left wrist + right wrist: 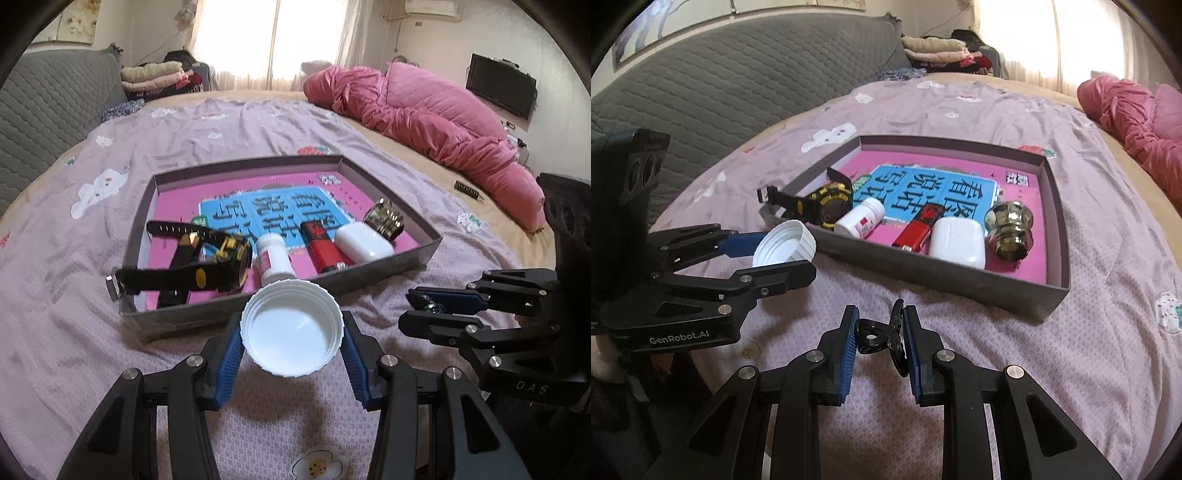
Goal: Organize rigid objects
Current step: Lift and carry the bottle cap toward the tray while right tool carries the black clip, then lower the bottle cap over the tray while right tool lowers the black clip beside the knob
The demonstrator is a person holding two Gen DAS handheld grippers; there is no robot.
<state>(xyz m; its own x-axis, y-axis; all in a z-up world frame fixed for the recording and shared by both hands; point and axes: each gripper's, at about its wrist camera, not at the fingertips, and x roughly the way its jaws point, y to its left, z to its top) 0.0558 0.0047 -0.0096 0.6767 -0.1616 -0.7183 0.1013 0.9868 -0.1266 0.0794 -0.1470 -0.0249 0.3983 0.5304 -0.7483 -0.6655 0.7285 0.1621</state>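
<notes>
My left gripper (292, 332) is shut on a white ribbed jar lid (291, 328), held just in front of the grey box (391, 267); the lid also shows in the right wrist view (785, 243). My right gripper (880, 328) is shut on a small black clip (881, 336), near the box's front wall (923, 269). In the box lie a black-and-yellow watch (207, 262), a white pill bottle (275, 260), a red lighter (323, 247), a white earbud case (364, 242) and a metallic knob (384, 219).
The box sits on a purple bedsheet (221, 133) and is lined with a pink-and-blue printed sheet (273, 206). A pink quilt (424, 114) is piled at the far right. A grey quilted headboard (720, 81) stands at the left. A small dark object (469, 190) lies by the quilt.
</notes>
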